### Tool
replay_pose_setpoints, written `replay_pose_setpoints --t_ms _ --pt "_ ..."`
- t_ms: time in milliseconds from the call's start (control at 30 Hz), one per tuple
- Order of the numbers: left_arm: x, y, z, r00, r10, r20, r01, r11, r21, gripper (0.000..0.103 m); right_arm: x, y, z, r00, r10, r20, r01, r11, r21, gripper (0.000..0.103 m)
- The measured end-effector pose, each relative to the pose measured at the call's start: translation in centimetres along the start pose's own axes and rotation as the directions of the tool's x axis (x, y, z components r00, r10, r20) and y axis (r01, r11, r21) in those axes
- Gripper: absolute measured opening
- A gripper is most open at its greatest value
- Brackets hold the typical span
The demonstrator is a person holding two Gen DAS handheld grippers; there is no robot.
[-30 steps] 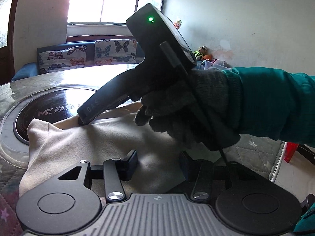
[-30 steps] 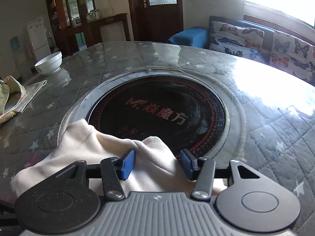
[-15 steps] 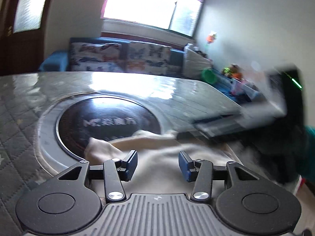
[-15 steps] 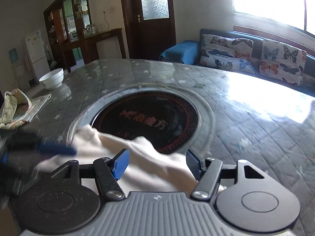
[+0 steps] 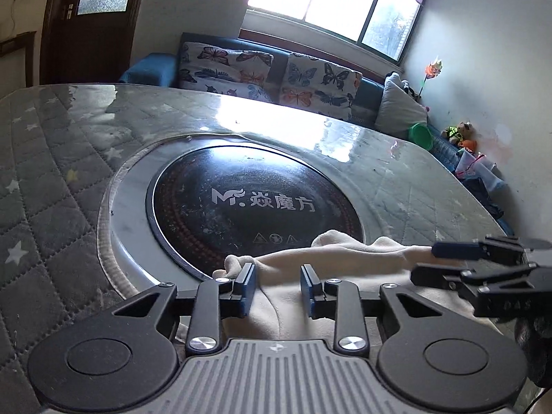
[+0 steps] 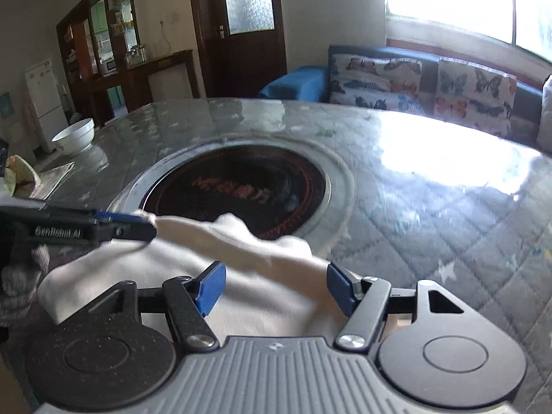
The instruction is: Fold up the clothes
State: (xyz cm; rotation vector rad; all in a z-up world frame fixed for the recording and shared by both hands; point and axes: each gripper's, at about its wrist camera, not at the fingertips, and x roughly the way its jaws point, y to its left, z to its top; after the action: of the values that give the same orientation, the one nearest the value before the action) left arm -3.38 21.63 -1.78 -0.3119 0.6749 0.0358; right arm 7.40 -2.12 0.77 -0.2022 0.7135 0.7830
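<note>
Your left gripper (image 5: 277,289) had just been narrowing, cream fleece garment (image 5: 345,258) between its jaws but unpressed. Your right gripper (image 6: 276,288) stood wide over that garment, which lay bunched on the quilted grey table (image 6: 431,214), overlapping the round black cooktop (image 5: 241,203).

- A round black hotplate (image 5: 255,203) with white lettering sits sunk in the middle of the counter (image 5: 51,186), ringed by a pale metal rim.
- The counter wears a grey quilted cover with pale stars under a glossy sheet.
- A white bowl (image 6: 74,135) stands near the counter's far left edge.
- A folded paper (image 6: 51,181) lies near the bowl.
- Butterfly-print cushions (image 5: 227,65) line a blue sofa (image 6: 296,81) under the window (image 5: 324,3).
- A dark wooden door (image 6: 241,27) has a frosted pane.
- A white fridge (image 6: 43,100) stands at far left.
</note>
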Motion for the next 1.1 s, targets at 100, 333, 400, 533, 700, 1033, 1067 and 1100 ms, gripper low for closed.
replay_pose_setpoints --t_ms 100,333,400,533,700,1033,1067,1100 --pt "0.0 -0.1 0.1 1.000 0.002 -0.003 -0.002 1.000 0.000 0.032 0.4 0.6 0.4 1.000 0.002 0.007 -0.002 1.000 -0.014 0.066" --pt "-1.2 -2.0 1.4 0.999 -0.036 0.027 0.036 0.999 0.022 0.031 -0.5 2.7 -0.3 0.995 0.100 -0.023 -0.101 0.992 -0.076 0.062" --pt "-1.4 -3.1 2.1 0.995 -0.092 0.030 0.091 0.995 0.031 0.030 -0.9 3.1 -0.7 0.991 0.127 -0.035 -0.129 0.989 -0.078 0.060" --pt "1.0 -5.5 3.1 0.983 -0.178 -0.042 0.180 0.982 0.053 0.030 -1.7 3.7 -1.4 0.985 0.168 -0.047 -0.173 0.978 -0.113 0.060" --pt "6.0 -6.1 3.0 0.969 -0.171 -0.180 0.175 0.985 0.003 0.019 -2.5 4.0 -2.4 0.973 0.217 -0.074 -0.225 0.965 -0.131 0.061" --pt "6.1 -5.3 3.0 0.970 -0.173 -0.173 0.168 0.985 -0.046 0.020 -6.4 5.6 -6.1 0.953 0.265 -0.144 -0.293 0.930 -0.224 0.062" --pt "6.1 -5.2 3.0 0.970 -0.173 -0.170 0.167 0.985 -0.047 0.020 -6.7 5.8 -6.4 0.949 0.271 -0.159 -0.302 0.926 -0.227 0.061" --pt "6.0 -5.2 2.9 0.971 -0.172 -0.167 0.166 0.985 -0.048 0.020 -6.9 5.9 -6.7 0.947 0.273 -0.171 -0.308 0.924 -0.229 0.061"
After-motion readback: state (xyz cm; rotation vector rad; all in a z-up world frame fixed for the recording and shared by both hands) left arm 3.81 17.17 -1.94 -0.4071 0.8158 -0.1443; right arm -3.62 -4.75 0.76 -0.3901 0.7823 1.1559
